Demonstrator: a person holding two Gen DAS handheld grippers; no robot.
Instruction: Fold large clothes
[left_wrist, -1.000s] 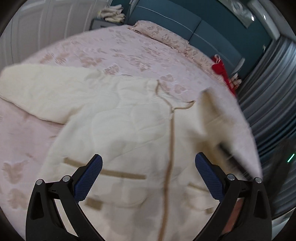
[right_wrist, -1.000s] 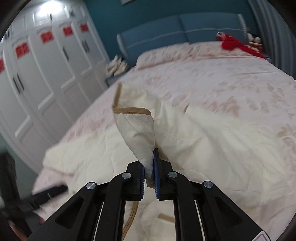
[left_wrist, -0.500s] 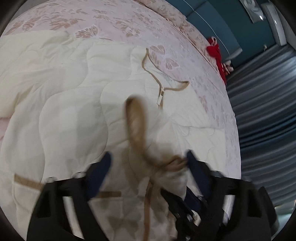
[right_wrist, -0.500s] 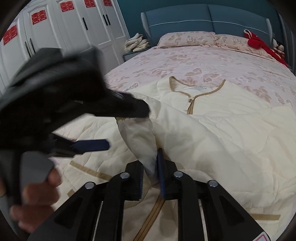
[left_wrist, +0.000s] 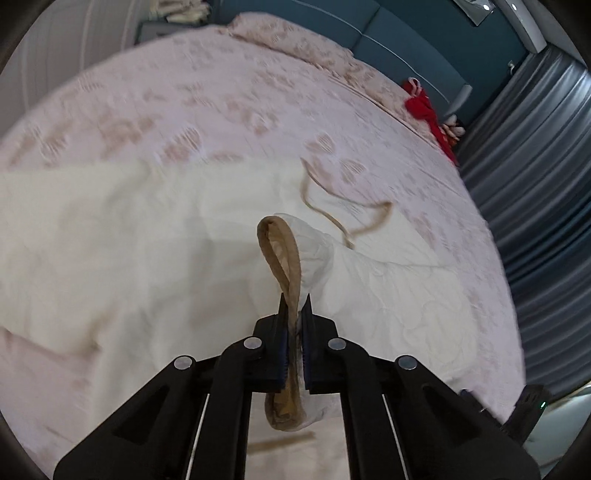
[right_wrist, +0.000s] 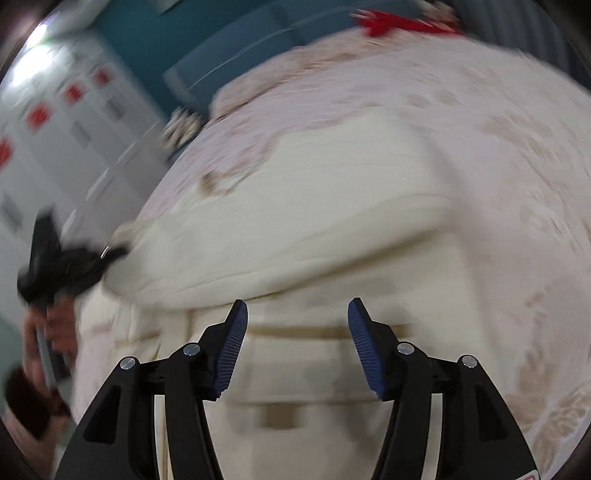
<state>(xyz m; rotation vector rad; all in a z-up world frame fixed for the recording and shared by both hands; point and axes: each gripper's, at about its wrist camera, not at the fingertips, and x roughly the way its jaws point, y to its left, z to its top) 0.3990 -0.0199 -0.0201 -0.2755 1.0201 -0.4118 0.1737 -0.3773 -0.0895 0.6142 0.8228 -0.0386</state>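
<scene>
**A:** What room is this, and what carries the clothing?

**B:** A bedroom. A pink floral bed (left_wrist: 229, 110) fills both views, and a cream quilted garment (left_wrist: 110, 251) lies spread across it.

**A:** What is closest to the cameras?

**B:** The left gripper (left_wrist: 294, 306), its fingers pressed together on a tan-trimmed cuff (left_wrist: 280, 243), lifting it off the bed. The right gripper (right_wrist: 295, 314) hovers over the lower body of the garment, fingers spread, holding nothing.

**A:** And beyond that?

**B:** The tan neckline (left_wrist: 347, 218) lies flat, facing the pillows. Farthest off are a blue headboard (left_wrist: 369, 40) and a red item (left_wrist: 424, 107).

**A:** How far along is the folding?

**B:** Early, I judge. One sleeve looks folded across the body; the right view is blurred. The other sleeve and the lengthwise folds seem left.
</scene>
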